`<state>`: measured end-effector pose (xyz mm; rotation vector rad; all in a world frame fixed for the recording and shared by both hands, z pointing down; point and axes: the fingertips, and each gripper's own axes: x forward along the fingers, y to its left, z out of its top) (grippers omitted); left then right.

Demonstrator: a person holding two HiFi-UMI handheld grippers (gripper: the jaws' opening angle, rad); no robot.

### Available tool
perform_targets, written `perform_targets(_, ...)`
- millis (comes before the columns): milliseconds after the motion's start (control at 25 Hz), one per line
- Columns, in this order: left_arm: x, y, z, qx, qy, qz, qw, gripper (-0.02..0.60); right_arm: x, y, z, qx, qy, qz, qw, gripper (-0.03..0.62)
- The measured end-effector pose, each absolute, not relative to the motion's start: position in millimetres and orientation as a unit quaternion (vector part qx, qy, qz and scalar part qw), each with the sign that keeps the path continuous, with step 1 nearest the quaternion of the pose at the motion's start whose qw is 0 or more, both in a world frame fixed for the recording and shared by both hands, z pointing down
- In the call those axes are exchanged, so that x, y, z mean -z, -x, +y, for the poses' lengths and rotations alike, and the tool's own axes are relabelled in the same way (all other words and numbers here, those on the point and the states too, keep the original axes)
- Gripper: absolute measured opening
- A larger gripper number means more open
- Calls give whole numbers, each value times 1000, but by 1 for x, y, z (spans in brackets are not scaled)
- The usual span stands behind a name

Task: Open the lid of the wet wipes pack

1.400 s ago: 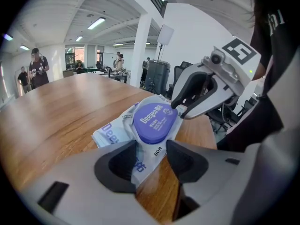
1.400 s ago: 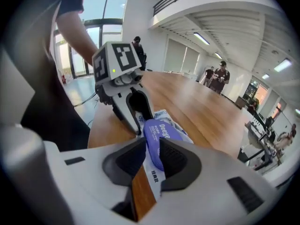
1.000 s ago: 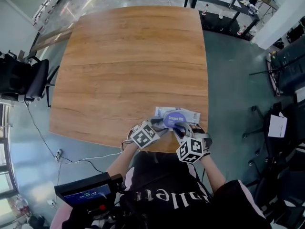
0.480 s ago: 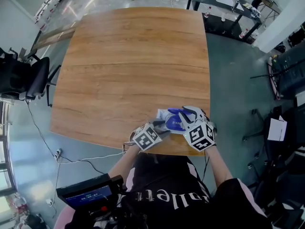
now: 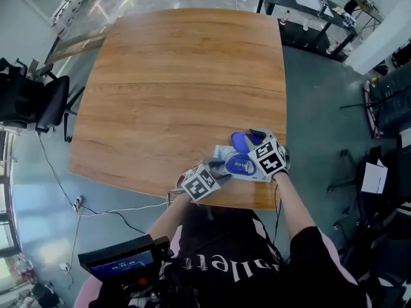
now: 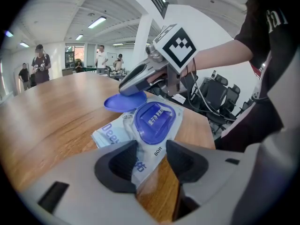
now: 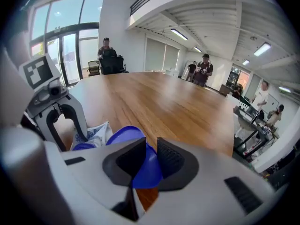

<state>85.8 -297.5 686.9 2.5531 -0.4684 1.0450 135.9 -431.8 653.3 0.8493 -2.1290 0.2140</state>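
Note:
The wet wipes pack (image 5: 226, 158) lies near the table's front edge, white with blue print. Its round blue lid (image 5: 240, 141) stands flipped up and back from the blue opening frame (image 5: 239, 167). My right gripper (image 5: 252, 137) is shut on the lid's rim; in the right gripper view the lid (image 7: 140, 165) sits between the jaws of the right gripper (image 7: 150, 159). My left gripper (image 5: 218, 166) is shut on the pack's near end, and its own view shows the pack (image 6: 119, 130) running in between the jaws of the left gripper (image 6: 151, 161), with the opened lid (image 6: 124, 101) beyond.
The wooden table (image 5: 186, 76) stretches away behind the pack. A black chair (image 5: 29, 104) stands at its left, desks and cables on the floor at the right. People stand far off in the room (image 7: 205, 68).
My right gripper has moved away from me and risen, swinging the blue lid from flat on the pack to open. The left gripper has stayed on the pack's end.

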Motion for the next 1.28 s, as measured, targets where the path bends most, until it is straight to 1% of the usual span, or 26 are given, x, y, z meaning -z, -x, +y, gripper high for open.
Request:
perform_targets(120, -687, -82, -299, -369, -899, -165, 171, 201, -661, -136, -434, -113, -348, -842, 397, 75)
perform_targets(240, -686, -78, -302, -369, -899, -165, 170, 201, -646, -131, -438, -118, -360, -846, 376, 75)
perform_targets(520, -685, -77, -302, -369, -900, -167, 164, 201, -596, -140, -411, -176, -407, -854, 273, 75)
perform_targets(640, -681, -76, -302, -367, -901, -174, 151, 201, -586, -144, -380, -179, -408, -857, 258, 75)
perform_targets(760, -682, -71, -306, -354, -902, -188, 159, 201, -587, -142, -352, -183, -404, -860, 251, 74)
perform_targets(920, -659, -65, -307, -298, -901, -248, 194, 201, -592, -140, -316, -201, -397, -861, 244, 74)
perform_targets(1040, -626, -64, -297, -231, -899, -292, 231, 201, -585, -141, -294, -219, -399, -864, 216, 74)
perform_targets(1120, -606, -58, -291, -191, -895, -324, 240, 201, -579, -137, -284, -229, -398, -866, 198, 74)
perform_targets(1240, -579, -46, -277, -154, -886, -358, 251, 199, -575, -125, -269, -225, -387, -873, 193, 74)
perform_targets(1280, -570, -41, -272, -144, -883, -367, 254, 178, -574, -121, -264, -225, -384, -875, 193, 74)
